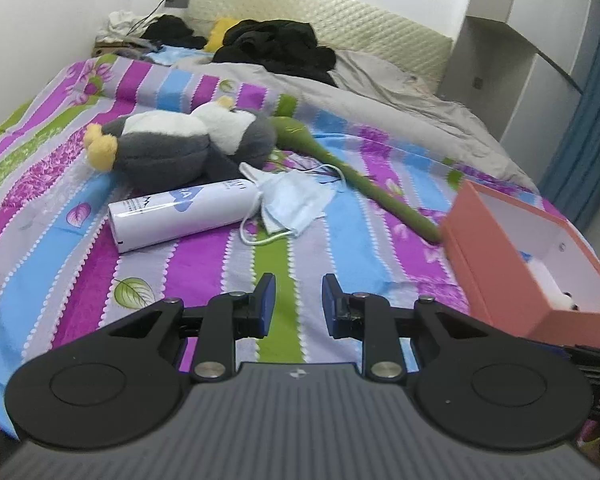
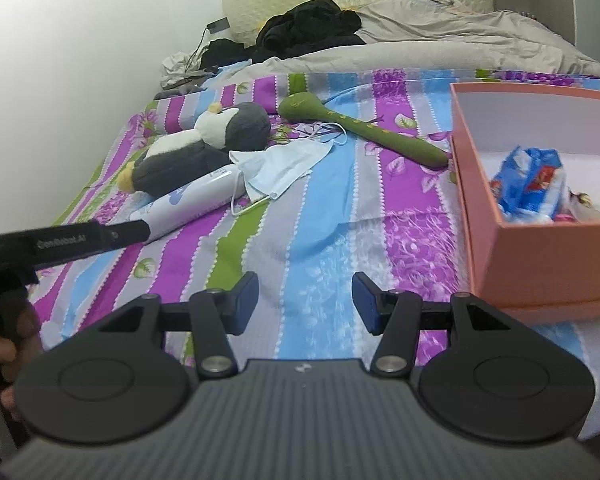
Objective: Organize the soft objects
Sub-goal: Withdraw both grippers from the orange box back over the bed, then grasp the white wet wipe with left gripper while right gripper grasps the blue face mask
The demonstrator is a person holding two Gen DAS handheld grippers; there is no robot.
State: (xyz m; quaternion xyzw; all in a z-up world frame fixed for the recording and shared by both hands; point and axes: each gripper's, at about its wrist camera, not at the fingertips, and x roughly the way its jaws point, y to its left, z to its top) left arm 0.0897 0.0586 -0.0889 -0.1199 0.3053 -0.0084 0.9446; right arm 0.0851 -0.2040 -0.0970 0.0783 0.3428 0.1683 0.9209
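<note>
The task looked partly done. On the bed (image 1: 28, 240), toward its left edge, the penguin plush (image 1: 172, 144), face masks (image 1: 296, 204) and green plush stick (image 1: 356, 176) lay outside the pink box (image 2: 540, 256). Only the right view showed a blue packet (image 2: 528, 180) inside. The left gripper (image 1: 298, 306) and right gripper (image 2: 305, 302) were both unclenched, grasping nothing.

striped bedsheet (image 1: 204, 272), white spray can (image 1: 180, 216) lying flat, grey duvet (image 1: 380, 96), black clothes (image 1: 280, 46), quilted headboard (image 1: 340, 20)
</note>
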